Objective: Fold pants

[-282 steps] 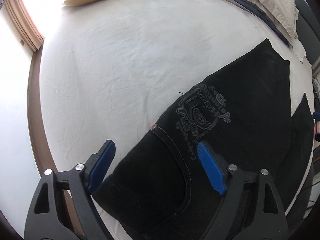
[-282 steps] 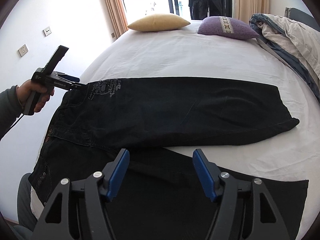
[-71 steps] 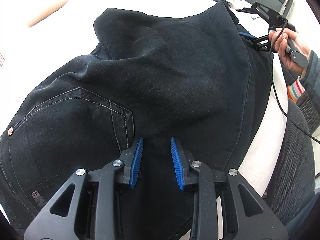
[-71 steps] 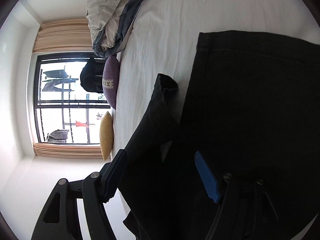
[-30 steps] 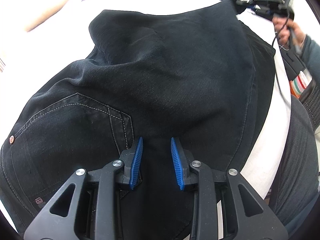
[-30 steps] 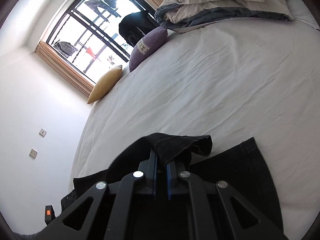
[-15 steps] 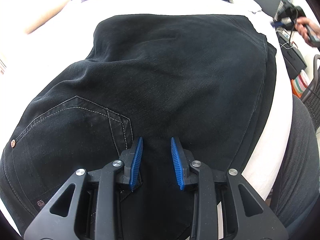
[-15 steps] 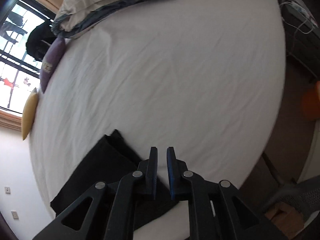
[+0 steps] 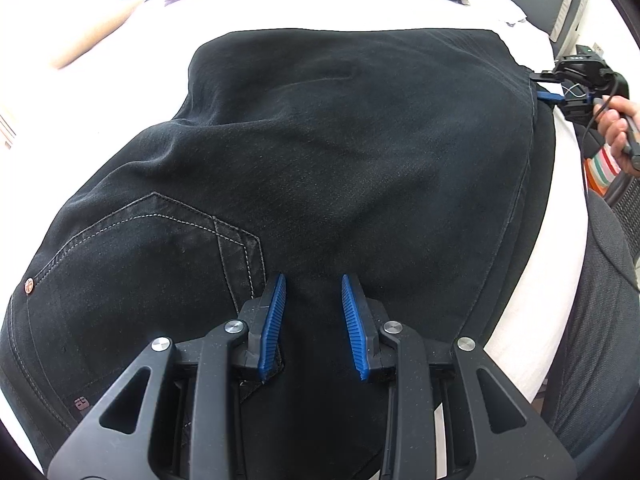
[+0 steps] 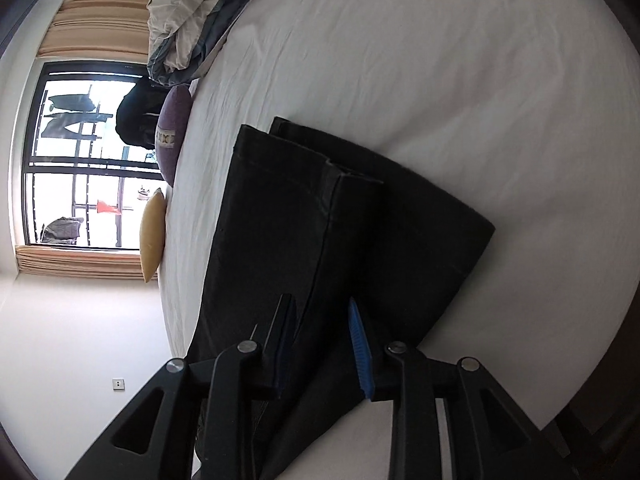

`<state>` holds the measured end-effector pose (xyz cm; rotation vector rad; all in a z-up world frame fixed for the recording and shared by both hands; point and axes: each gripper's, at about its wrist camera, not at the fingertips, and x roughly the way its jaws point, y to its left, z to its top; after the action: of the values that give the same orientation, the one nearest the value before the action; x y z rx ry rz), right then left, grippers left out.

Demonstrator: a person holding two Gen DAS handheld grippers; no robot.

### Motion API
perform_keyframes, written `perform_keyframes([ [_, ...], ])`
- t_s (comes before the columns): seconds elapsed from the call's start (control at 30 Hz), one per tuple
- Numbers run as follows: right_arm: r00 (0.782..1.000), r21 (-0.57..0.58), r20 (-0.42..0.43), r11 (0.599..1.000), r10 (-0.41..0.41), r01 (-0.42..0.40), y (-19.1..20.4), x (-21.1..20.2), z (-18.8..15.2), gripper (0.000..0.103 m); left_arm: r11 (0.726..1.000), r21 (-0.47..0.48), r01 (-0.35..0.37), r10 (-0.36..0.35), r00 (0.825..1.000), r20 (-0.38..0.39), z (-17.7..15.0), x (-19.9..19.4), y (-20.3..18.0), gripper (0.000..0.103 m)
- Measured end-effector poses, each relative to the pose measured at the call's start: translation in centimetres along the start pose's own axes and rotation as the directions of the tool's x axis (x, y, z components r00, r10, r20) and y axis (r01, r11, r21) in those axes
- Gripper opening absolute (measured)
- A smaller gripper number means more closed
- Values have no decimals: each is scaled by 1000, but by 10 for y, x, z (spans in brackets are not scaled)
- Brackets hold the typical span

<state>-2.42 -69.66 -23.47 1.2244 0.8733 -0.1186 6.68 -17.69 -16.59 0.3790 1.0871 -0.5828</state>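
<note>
The black pants [image 9: 340, 152] lie on the white bed [image 9: 300, 8], one leg laid over the other. My left gripper [image 9: 312, 320] sits over the seat area beside the back pocket [image 9: 140, 248], its blue jaws a little apart with dark cloth between them. My right gripper [image 10: 324, 344] is partly open over the leg ends of the pants [image 10: 340, 220], with the edge of the top leg between its jaws. It also shows in the left wrist view [image 9: 560, 88] at the far hem.
A yellow pillow [image 10: 152, 236] and a purple pillow [image 10: 172, 136] lie at the head of the bed by the window. A rumpled duvet [image 10: 192, 12] lies along the far side. A grey chair [image 9: 600, 320] stands at the bed's near edge.
The right gripper has swung back to the leg hems and opened from shut. The top leg now lies flat over the lower one. The left gripper has stayed in place.
</note>
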Motion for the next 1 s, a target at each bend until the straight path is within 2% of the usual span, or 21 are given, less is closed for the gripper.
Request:
perform_keyframes([
  [0.13,999,55,41,998,18,-20,-3,2,4,31,1000,-6,1,-1,1000,4,-1,0,0,28],
  [0.33,990,102,100,988,103,-114,-11,9,12,28,1000,-9,2,-2,1000,8,-3,0,1,28],
  [0.37,988,106,113,987,107,-119,-12,8,12,13,1000,-9,1,-1,1000,7,-4,0,1,28],
  [0.4,986,102,129,988,102,-116,-12,6,13,6,1000,-10,1,-1,1000,7,-4,-1,1,28],
  [0.5,982,73,167,992,89,-102,-7,-3,11,4,1000,-11,0,0,1000,9,-4,-2,1,28],
  [0.7,954,55,281,991,102,-122,-4,-32,-3,4,1000,-12,-20,20,1000,15,-5,-2,-6,29],
  [0.8,965,121,263,991,20,-53,-25,-23,-8,4,1000,-8,-19,19,1000,15,-7,-2,-9,29],
  [0.87,965,171,258,981,43,-89,-42,-18,-10,3,1000,-1,-13,13,1000,12,-7,-3,-10,29],
  [1.0,966,81,260,997,-1,-20,-18,-23,-4,3,1000,4,-10,10,1000,6,-4,-1,-11,29],
])
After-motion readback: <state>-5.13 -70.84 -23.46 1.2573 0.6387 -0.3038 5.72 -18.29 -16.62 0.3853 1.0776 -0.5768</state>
